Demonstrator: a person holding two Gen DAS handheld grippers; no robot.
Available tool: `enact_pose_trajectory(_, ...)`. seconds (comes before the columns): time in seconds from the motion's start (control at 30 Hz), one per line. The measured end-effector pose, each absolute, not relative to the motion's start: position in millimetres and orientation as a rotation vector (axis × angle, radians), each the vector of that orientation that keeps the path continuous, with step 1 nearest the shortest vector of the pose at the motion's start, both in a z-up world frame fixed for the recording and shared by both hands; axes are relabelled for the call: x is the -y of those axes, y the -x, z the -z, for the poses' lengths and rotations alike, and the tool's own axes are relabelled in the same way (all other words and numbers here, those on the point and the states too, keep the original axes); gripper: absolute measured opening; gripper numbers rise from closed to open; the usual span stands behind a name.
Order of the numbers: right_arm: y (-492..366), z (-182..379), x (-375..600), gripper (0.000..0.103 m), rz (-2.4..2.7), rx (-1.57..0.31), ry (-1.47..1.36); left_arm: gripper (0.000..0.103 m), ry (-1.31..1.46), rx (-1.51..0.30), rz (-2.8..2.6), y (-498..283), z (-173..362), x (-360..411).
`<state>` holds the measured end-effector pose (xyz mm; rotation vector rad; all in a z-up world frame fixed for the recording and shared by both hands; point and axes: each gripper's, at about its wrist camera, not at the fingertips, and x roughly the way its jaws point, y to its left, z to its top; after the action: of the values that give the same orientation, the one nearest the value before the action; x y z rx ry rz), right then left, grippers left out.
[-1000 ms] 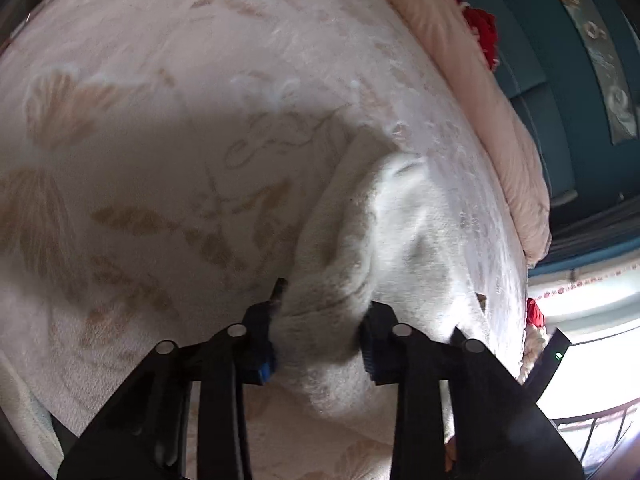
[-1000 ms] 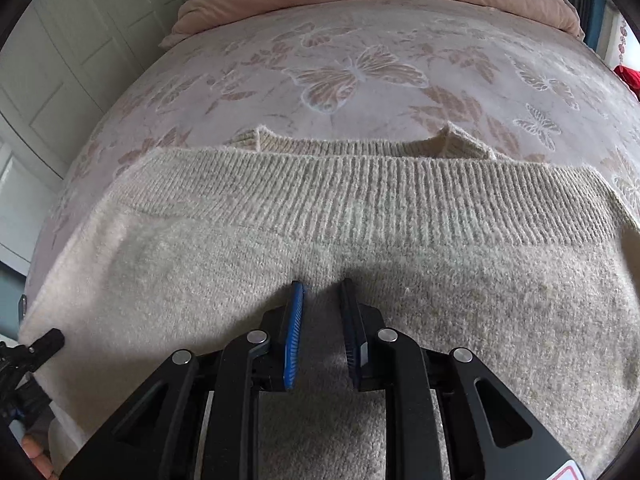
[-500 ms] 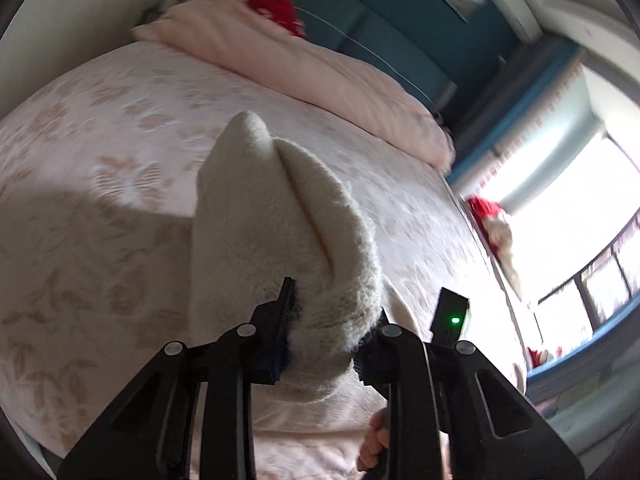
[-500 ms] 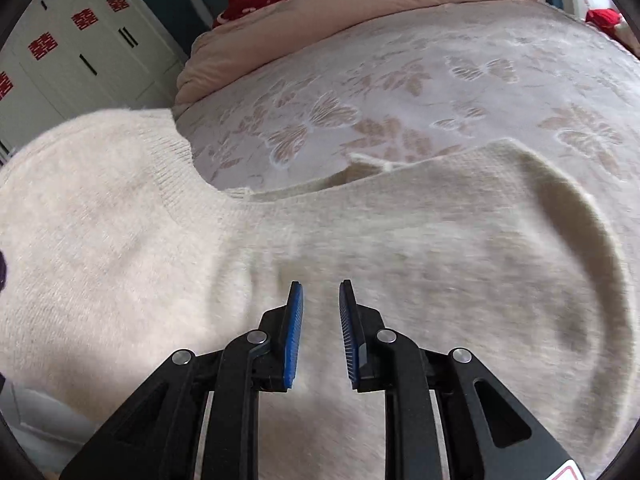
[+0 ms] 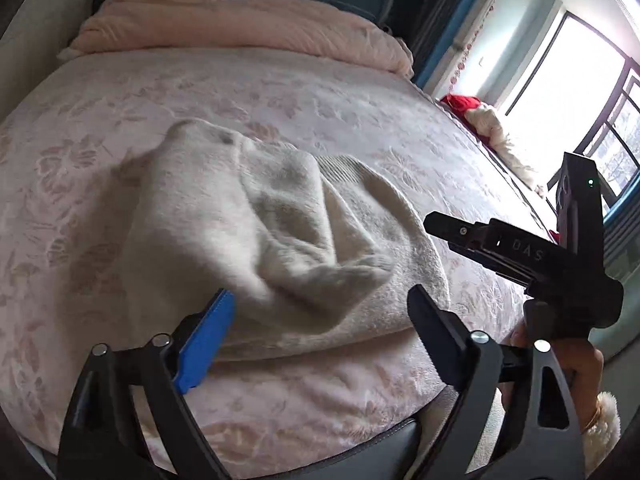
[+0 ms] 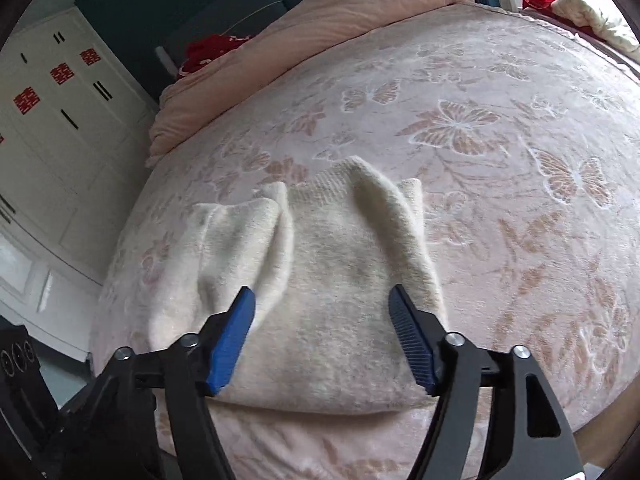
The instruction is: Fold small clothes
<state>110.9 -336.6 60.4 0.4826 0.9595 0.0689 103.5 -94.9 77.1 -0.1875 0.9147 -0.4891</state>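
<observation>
A cream knitted sweater (image 5: pixel 248 236) lies folded in a loose bundle near the front edge of the bed (image 5: pixel 320 92). It also shows in the right wrist view (image 6: pixel 320 280), with both sides folded inward and the ribbed hem at the far end. My left gripper (image 5: pixel 320 312) is open and empty just above the sweater's near edge. My right gripper (image 6: pixel 320 312) is open and empty above the sweater's near part. The right gripper also shows in the left wrist view (image 5: pixel 520 256), to the right of the sweater.
A pink quilt (image 5: pixel 248 24) is rolled along the bed's head, also in the right wrist view (image 6: pixel 320 28). Red and white items (image 5: pixel 480 116) lie at the bed's window side. White wardrobe doors (image 6: pixel 48 128) stand left of the bed.
My left gripper let go of the sweater fold and opened wide; the fold dropped onto the sweater. My right gripper opened wide and drew back. The sweater now lies narrower on the bed.
</observation>
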Motion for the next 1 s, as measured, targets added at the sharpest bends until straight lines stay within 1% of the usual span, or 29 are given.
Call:
enact_pose_trajectory(0.07,-119.2,-59.9,324.5,0.080,-0.115,-0.962,-0.543,0.087,0.172,-0.910,0.445,-100.3,-79.9,78.7)
enact_pose_trajectory(0.13,-132.1,-54.1,310.3,0.080,-0.128,-0.995,-0.589,0.087,0.115,-0.935,0.373,-102.0,-70.5,60.6)
enact_pose_trajectory(0.2,-144.1,-45.6,295.9,0.080,-0.130,-1.042,-0.586,0.087,-0.001,-0.974,0.301,-108.8,-48.4,46.1)
enact_pose_trajectory(0.3,-159.3,-30.3,275.9,0.080,-0.137,-1.121,-0.560,0.087,-0.110,-0.974,0.272,-105.8,-25.9,39.7)
enact_pose_trajectory(0.43,-172.7,-13.6,253.1,0.080,-0.161,-1.189,-0.579,0.087,-0.116,-0.980,0.288,-104.3,-14.2,42.4)
enact_pose_trajectory(0.47,-175.7,-10.4,247.3,0.078,-0.170,-1.197,-0.575,0.087,-0.113,-0.988,0.294,-106.0,-8.3,43.2)
enact_pose_trajectory(0.5,-179.6,-7.9,238.6,0.061,-0.185,-1.207,-0.567,0.087,-0.110,-1.001,0.296,-107.4,-4.3,44.4)
enact_pose_trajectory(0.53,-181.8,-7.2,231.1,0.047,-0.192,-1.215,-0.557,0.087,-0.102,-1.008,0.299,-106.8,-2.6,44.7)
enact_pose_trajectory(0.57,-184.4,-9.8,224.5,0.016,-0.191,-1.214,-0.537,0.087,-0.089,-1.010,0.302,-109.3,-1.7,44.8)
enact_pose_trajectory(0.63,-186.2,-35.9,224.0,0.016,-0.247,-1.137,-0.560,0.085,-0.069,-1.001,0.305,-113.1,-4.8,44.7)
enact_pose_trajectory(0.73,-175.1,-96.4,246.9,0.014,-0.322,-0.973,-0.599,0.085,-0.049,-0.973,0.287,-119.2,-14.0,46.2)
enact_pose_trajectory(0.8,-163.7,-118.5,267.7,0.015,-0.280,-0.912,-0.540,0.085,-0.028,-0.981,0.286,-126.7,-14.6,49.3)
enact_pose_trajectory(0.87,-158.2,-101.3,300.8,0.016,-0.187,-0.939,-0.516,0.085,-0.001,-0.996,0.292,-132.2,-12.7,55.1)
enact_pose_trajectory(0.93,-159.7,-43.4,340.7,0.023,-0.074,-1.052,-0.574,0.085,0.017,-1.008,0.306,-133.2,-10.2,61.7)
enact_pose_trajectory(1.0,-154.9,6.6,359.5,0.025,0.008,-1.193,-0.605,0.085,0.027,-1.028,0.313,-133.6,-5.6,68.3)
